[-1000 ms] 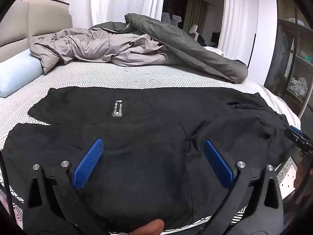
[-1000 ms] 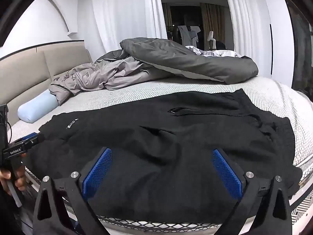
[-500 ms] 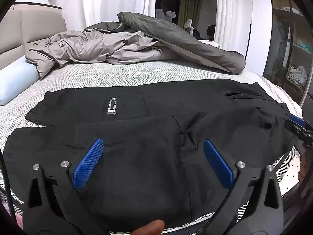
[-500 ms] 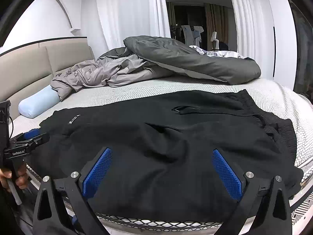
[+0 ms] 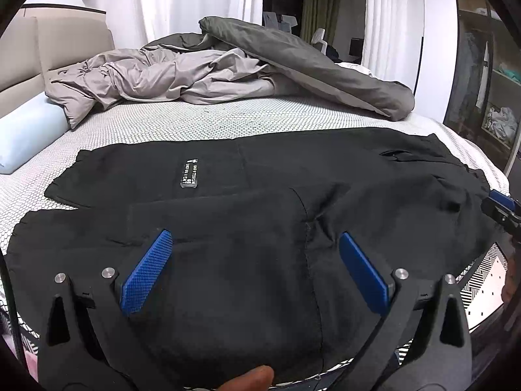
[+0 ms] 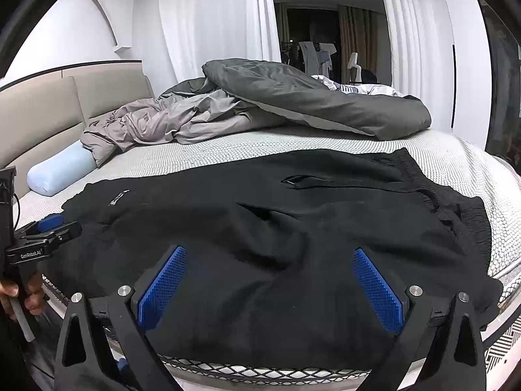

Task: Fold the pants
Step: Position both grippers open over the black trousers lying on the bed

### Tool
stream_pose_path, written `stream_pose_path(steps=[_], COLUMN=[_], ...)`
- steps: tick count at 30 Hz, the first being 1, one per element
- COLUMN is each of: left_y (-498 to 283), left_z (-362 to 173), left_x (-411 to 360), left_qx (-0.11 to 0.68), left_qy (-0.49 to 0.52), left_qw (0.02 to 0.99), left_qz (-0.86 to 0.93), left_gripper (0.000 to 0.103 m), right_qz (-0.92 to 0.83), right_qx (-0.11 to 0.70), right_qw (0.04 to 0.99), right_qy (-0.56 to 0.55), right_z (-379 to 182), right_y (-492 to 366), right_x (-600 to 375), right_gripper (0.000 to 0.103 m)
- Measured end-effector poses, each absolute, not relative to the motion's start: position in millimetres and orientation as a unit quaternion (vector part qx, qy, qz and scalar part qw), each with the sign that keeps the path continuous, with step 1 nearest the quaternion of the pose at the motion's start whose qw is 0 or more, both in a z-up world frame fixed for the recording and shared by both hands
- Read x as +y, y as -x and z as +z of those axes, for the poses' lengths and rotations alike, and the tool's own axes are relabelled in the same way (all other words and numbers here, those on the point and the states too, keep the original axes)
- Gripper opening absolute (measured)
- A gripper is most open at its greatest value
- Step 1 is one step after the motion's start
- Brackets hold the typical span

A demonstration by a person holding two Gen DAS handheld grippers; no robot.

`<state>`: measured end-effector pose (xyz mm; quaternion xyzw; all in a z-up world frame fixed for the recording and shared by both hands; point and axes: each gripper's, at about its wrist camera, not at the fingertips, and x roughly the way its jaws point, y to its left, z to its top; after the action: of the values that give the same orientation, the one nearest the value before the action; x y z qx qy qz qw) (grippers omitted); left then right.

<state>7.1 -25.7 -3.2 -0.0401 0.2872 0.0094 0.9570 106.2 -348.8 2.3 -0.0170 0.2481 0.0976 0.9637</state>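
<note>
Black pants [image 5: 260, 215] lie spread across the near part of the bed, legs to the left, waistband to the right; they also show in the right wrist view [image 6: 293, 228]. A white label [image 5: 190, 173] sits on the far leg. My left gripper [image 5: 255, 268] is open and empty, just above the near leg at the bed's front edge. My right gripper [image 6: 270, 285] is open and empty, above the seat area near the front edge. Each gripper shows at the edge of the other's view: the right one [image 5: 501, 207], the left one [image 6: 45, 228].
A crumpled grey duvet [image 5: 228, 71] lies along the far side of the bed. A light blue bolster pillow [image 5: 26, 133] rests by the beige headboard [image 5: 65, 52] at left. White curtains hang behind. Open shelves [image 5: 488, 81] stand at right.
Both grippers have risen and tilted slightly, so the pants sit lower in both views. The jaws have stayed open. The pants have not moved.
</note>
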Motion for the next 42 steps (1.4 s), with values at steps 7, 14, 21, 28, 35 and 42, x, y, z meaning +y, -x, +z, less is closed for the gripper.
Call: stream_pose_path(steps=[7, 14, 21, 28, 35, 42], left_y=[-13, -14, -5, -5, -6, -5], left_z=[-5, -5, -7, -5, -1, 3], left_x=[-23, -15, -7, -9, -6, -1], left_qx=[0.298, 0.297, 0.294, 0.293, 0.292, 0.293], left_qy=[0.045, 0.052, 0.059, 0.058, 0.063, 0.075], left_qw=[0.953, 0.953, 0.954, 0.954, 0.954, 0.952], left_qz=[0.02, 0.023, 0.024, 0.025, 0.026, 0.032], left_gripper=[0.102, 0.102, 0.102, 0.102, 0.102, 0.102], right_qz=[0.1, 0.098, 0.094, 0.084, 0.074, 0.053], right_qx=[0.243, 0.251, 0.25, 0.248, 0.248, 0.253], right_qw=[0.965, 0.963, 0.964, 0.965, 0.966, 0.966], right_qy=[0.01, 0.012, 0.01, -0.002, -0.013, -0.011], right_z=[4, 0, 0, 0, 0, 0], right_y=[-105, -107, -109, -112, -115, -120], right_x=[-351, -351, -351, -356, -365, -375], right_gripper=[0.103, 0.103, 0.103, 0.103, 0.103, 0.103])
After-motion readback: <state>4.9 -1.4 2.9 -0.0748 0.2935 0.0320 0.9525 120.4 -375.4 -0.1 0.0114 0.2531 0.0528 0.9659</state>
